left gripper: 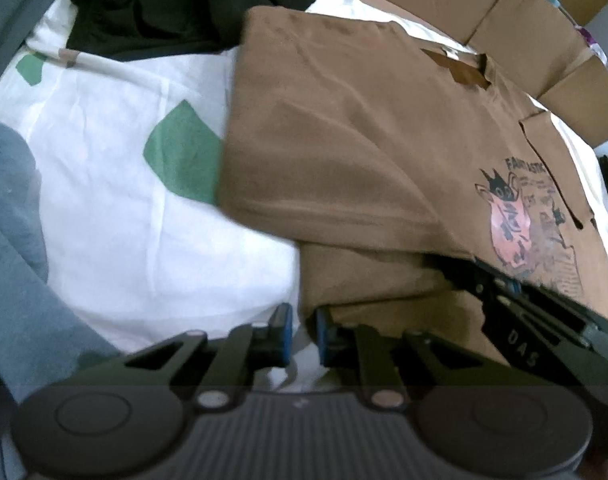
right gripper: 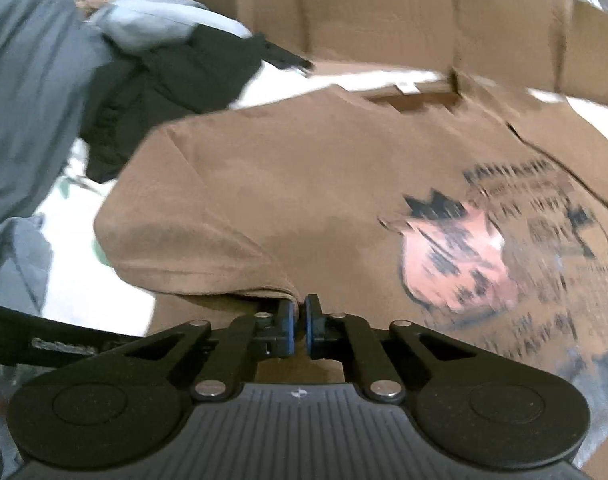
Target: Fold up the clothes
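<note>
A brown T-shirt (left gripper: 344, 140) with a pink and black print (left gripper: 512, 224) lies on the white sheet, its left side folded over. In the left wrist view my left gripper (left gripper: 302, 330) sits at the shirt's near left corner. Its blue pads (left gripper: 283, 330) stand a narrow gap apart, with white sheet showing between them and brown cloth beside the right finger. My right gripper (right gripper: 299, 320) is shut, and the hem of the shirt's (right gripper: 324, 184) folded layer meets its fingertips. Seen from the left wrist, the right gripper's tips (left gripper: 460, 270) go under that folded hem.
The white sheet (left gripper: 115, 208) has green patches. A black garment (left gripper: 151, 12) lies at the back left and grey clothing (left gripper: 11, 208) at the near left. Cardboard boxes (right gripper: 384, 20) line the far side behind the shirt.
</note>
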The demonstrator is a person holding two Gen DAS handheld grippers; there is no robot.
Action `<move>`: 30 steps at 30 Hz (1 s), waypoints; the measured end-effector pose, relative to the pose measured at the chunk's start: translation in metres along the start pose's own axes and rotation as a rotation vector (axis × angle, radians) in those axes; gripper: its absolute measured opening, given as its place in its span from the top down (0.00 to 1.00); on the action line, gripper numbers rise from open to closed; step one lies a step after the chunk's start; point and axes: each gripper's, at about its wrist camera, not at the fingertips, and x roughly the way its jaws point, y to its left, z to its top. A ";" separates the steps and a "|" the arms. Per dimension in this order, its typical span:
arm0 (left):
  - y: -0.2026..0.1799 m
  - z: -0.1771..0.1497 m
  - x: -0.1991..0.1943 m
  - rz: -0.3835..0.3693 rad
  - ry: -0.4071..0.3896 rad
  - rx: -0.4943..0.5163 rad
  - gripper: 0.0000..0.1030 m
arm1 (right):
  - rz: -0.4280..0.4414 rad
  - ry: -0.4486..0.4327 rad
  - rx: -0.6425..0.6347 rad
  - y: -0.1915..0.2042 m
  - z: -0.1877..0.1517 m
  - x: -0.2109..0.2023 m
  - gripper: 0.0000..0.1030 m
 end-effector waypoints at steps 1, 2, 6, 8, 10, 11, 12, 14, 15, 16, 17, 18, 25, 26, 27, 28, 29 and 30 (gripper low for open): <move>-0.001 0.000 0.000 0.003 0.000 0.007 0.87 | -0.012 0.014 0.014 -0.002 -0.001 0.001 0.97; -0.001 0.000 0.001 0.005 0.002 0.015 0.87 | -0.016 0.024 0.007 -0.001 -0.002 0.003 0.97; -0.001 0.003 -0.003 -0.013 0.023 0.017 0.87 | -0.034 0.047 0.009 0.001 -0.002 0.003 0.92; -0.002 0.005 -0.010 -0.034 0.031 0.020 0.87 | -0.040 0.042 0.027 -0.001 0.000 0.000 0.85; -0.004 0.007 -0.021 -0.063 0.020 0.033 0.87 | -0.049 0.031 0.047 -0.004 0.002 -0.005 0.73; -0.004 0.008 -0.027 -0.072 0.010 0.039 0.87 | -0.055 0.020 0.042 -0.004 0.003 -0.008 0.69; -0.004 0.009 -0.034 -0.077 -0.003 0.043 0.86 | -0.064 0.010 0.019 -0.001 0.004 -0.010 0.67; -0.001 0.011 -0.045 -0.075 -0.035 0.051 0.86 | -0.082 -0.015 -0.019 0.004 0.006 -0.015 0.67; 0.001 0.012 -0.050 -0.062 -0.060 0.054 0.86 | -0.081 -0.024 -0.014 0.005 0.008 -0.017 0.67; 0.003 0.013 -0.054 -0.049 -0.084 0.057 0.86 | -0.075 -0.035 -0.004 0.006 0.009 -0.020 0.67; 0.010 0.016 -0.057 -0.033 -0.107 0.047 0.83 | -0.070 -0.046 0.006 0.007 0.010 -0.023 0.67; 0.019 0.018 -0.059 -0.017 -0.127 0.028 0.78 | -0.065 -0.057 0.014 0.009 0.011 -0.026 0.67; 0.030 0.032 -0.040 -0.002 -0.196 0.046 0.58 | -0.083 -0.097 -0.031 0.013 0.015 -0.035 0.66; 0.029 0.033 -0.036 -0.007 -0.199 0.068 0.58 | -0.070 -0.095 -0.040 0.012 0.015 -0.034 0.66; 0.029 0.033 -0.031 -0.012 -0.203 0.090 0.58 | -0.061 -0.098 -0.064 0.013 0.015 -0.034 0.66; 0.030 0.033 -0.026 -0.017 -0.202 0.095 0.58 | -0.052 -0.101 -0.088 0.014 0.014 -0.035 0.66; 0.031 0.033 -0.023 -0.025 -0.204 0.097 0.58 | -0.043 -0.103 -0.112 0.015 0.014 -0.036 0.66; 0.032 0.033 -0.022 -0.035 -0.209 0.103 0.58 | -0.029 -0.102 -0.123 0.014 0.016 -0.036 0.66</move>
